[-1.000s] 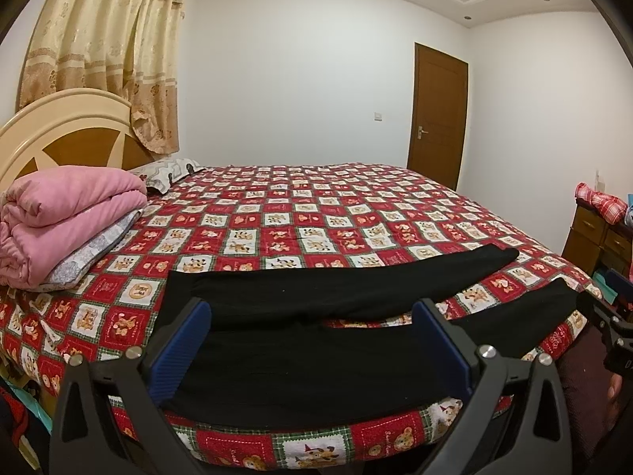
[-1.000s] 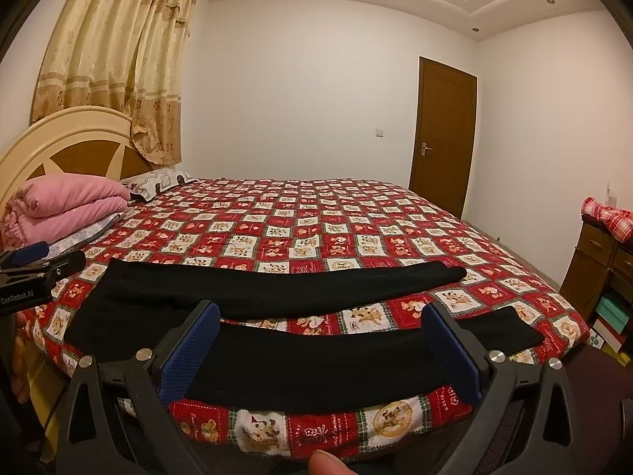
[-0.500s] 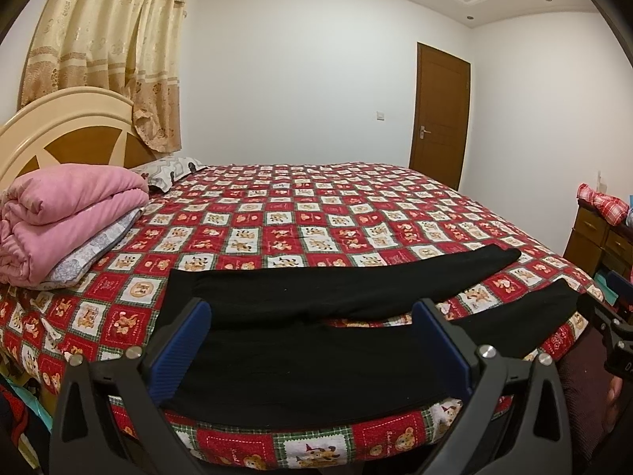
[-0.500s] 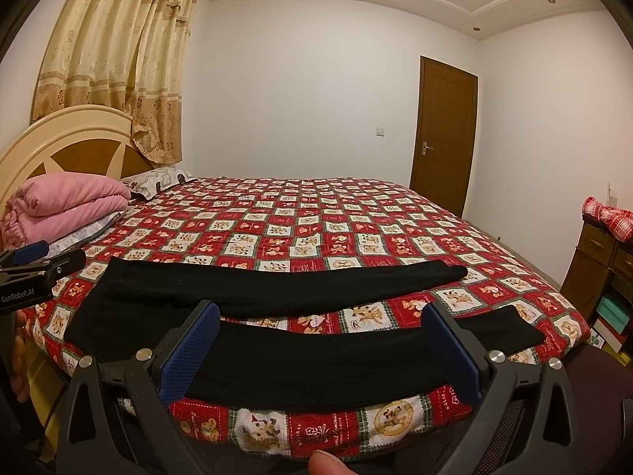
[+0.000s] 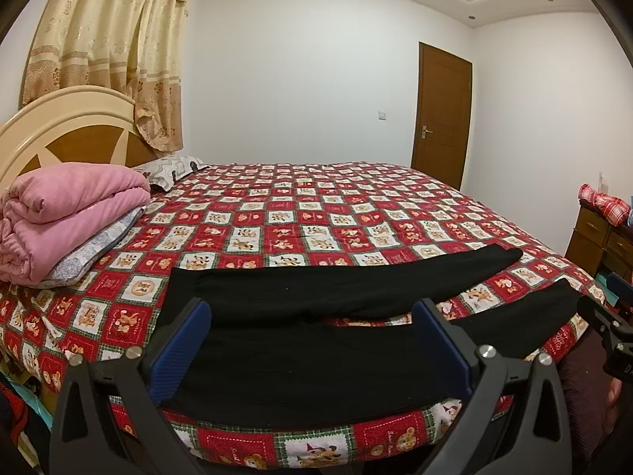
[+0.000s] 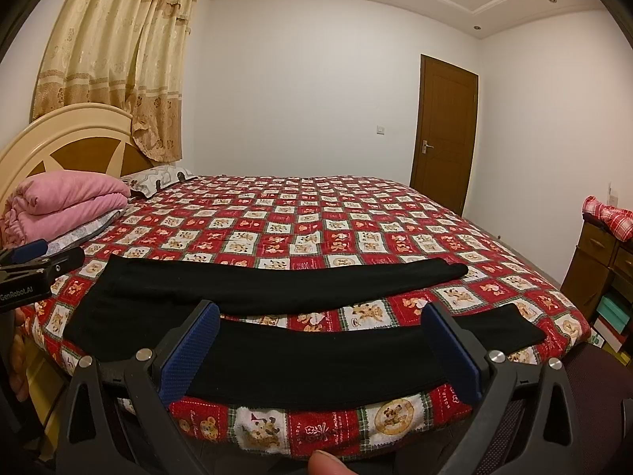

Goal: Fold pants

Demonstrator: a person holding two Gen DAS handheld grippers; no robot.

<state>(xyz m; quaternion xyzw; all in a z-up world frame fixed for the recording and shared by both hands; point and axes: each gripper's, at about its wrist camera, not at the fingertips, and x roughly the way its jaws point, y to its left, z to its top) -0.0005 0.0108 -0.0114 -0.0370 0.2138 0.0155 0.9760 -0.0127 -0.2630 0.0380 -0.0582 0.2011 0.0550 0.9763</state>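
Black pants lie spread flat along the near edge of the bed, waist at the left, both legs running right and apart. They also show in the right wrist view. My left gripper is open and empty, held just in front of the bed edge near the waist and upper legs. My right gripper is open and empty, in front of the near leg. Neither touches the cloth. The left gripper shows at the left edge of the right wrist view.
The bed has a red checked bedspread. A folded pink quilt and a pillow lie by the headboard at left. A wooden cabinet stands at right. A brown door is at the back.
Both views have shifted very slightly; the pants lie as before and both grippers stay open.
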